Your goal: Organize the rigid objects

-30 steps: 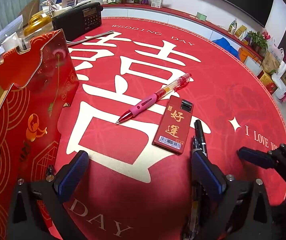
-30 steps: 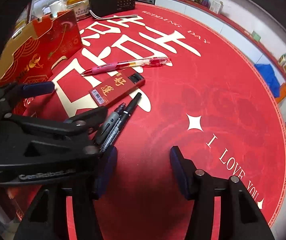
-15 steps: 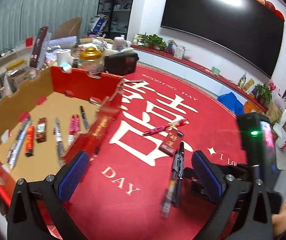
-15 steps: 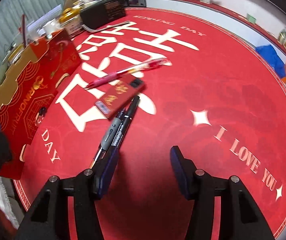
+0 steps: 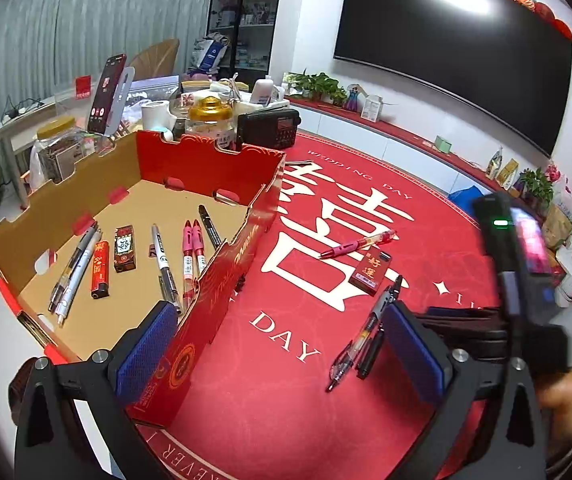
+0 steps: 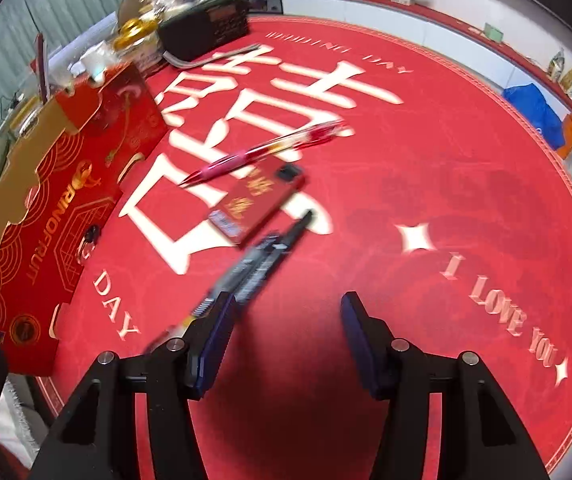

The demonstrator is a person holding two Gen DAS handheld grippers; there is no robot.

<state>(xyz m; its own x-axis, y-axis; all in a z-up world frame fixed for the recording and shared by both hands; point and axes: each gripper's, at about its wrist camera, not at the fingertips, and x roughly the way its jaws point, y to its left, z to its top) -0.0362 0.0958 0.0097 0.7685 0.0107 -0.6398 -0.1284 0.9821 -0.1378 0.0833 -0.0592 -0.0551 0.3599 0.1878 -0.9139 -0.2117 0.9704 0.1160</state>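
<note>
left gripper (image 5: 281, 344) hangs w/ jaws wide apart, nothing btwn the blue pads, straddling the near corner of the red cardboard box (image 5: 225, 276): left pad over the box floor, right pad over the red mat (image 5: 269, 392). right gripper (image 6: 286, 336) jaws spread about halfway, nothing btwn them, only bare mat under the gap; pointed steeply down at the mat. in the box, lying flat in a rough row: two grey pens (image 5: 75, 264) side by side, a red lighter (image 5: 100, 269), a small dark box (image 5: 125, 249), a silver-black pen (image 5: 163, 266), two pink pens (image 5: 191, 252) touching each other, a black marker (image 5: 209, 226) near the far wall. still on the mat, outside the box: pink gel pen (image 5: 356, 243), just beside it a flat red packet w/ gold characters (image 5: 370, 270), and nearer the grippers a clear pen (image 5: 360, 338) and a black marker (image 5: 370, 354) lying side by side, partly hidden behind the left gripper's right pad. in right wrist view those two are blurred, passing just beside that gripper's left finger (image 6: 209, 344); contact can't be told. a black radio (image 5: 267, 130), jars and bottles crowd the mat's far edge behind the box.
</note>
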